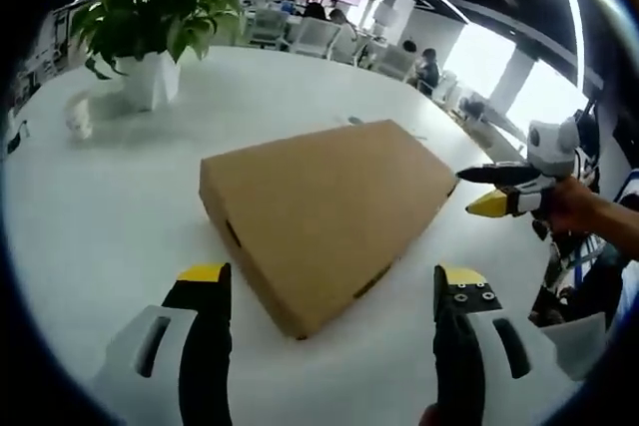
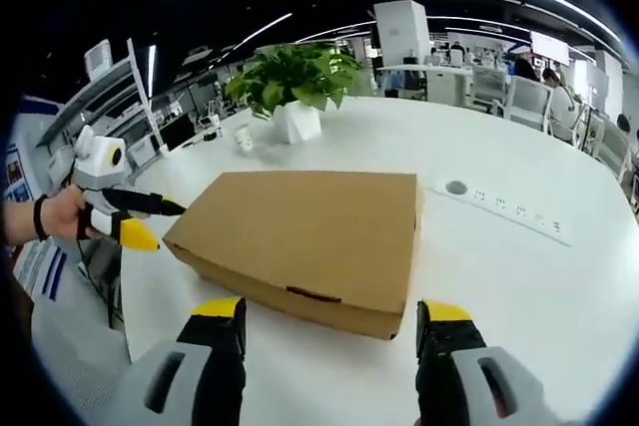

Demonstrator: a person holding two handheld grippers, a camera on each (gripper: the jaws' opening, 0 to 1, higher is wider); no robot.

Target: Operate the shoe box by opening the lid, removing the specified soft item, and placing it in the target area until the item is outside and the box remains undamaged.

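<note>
On the white table [image 2: 519, 276] ahead of me, the brown cardboard shoe box [image 2: 305, 241] is lying flat with its lid down and closed. I am looking along my right gripper [image 2: 331, 331], and its two yellow-tipped black jaws are standing wide apart, released, holding nothing. The box is sitting just beyond those tips, its near long side facing me and roughly centred between the jaws, not touching either one.

Through the left gripper view I am seeing the same shoe box [image 1: 324, 212] turned corner-on, the nearest corner pointing down into the gap between the jaws of my left gripper [image 1: 331, 274]. Those jaws are also spread open and gripping nothing, with the box corner lying near them but apart from both.

Each gripper is showing up in the other's view. My left gripper [image 2: 148, 221] is hovering just off the left end of the box in the right gripper view, held by a hand [image 2: 65, 214], its jaws slightly parted. My right gripper [image 1: 481, 191] is sitting just beside the far right corner of the box in the left gripper view, jaws likewise parted.

Beyond the box, a leafy plant in a white pot [image 1: 155, 22] is standing on the table, well apart from it. Office chairs [image 2: 529, 97] are lining the far edge.
</note>
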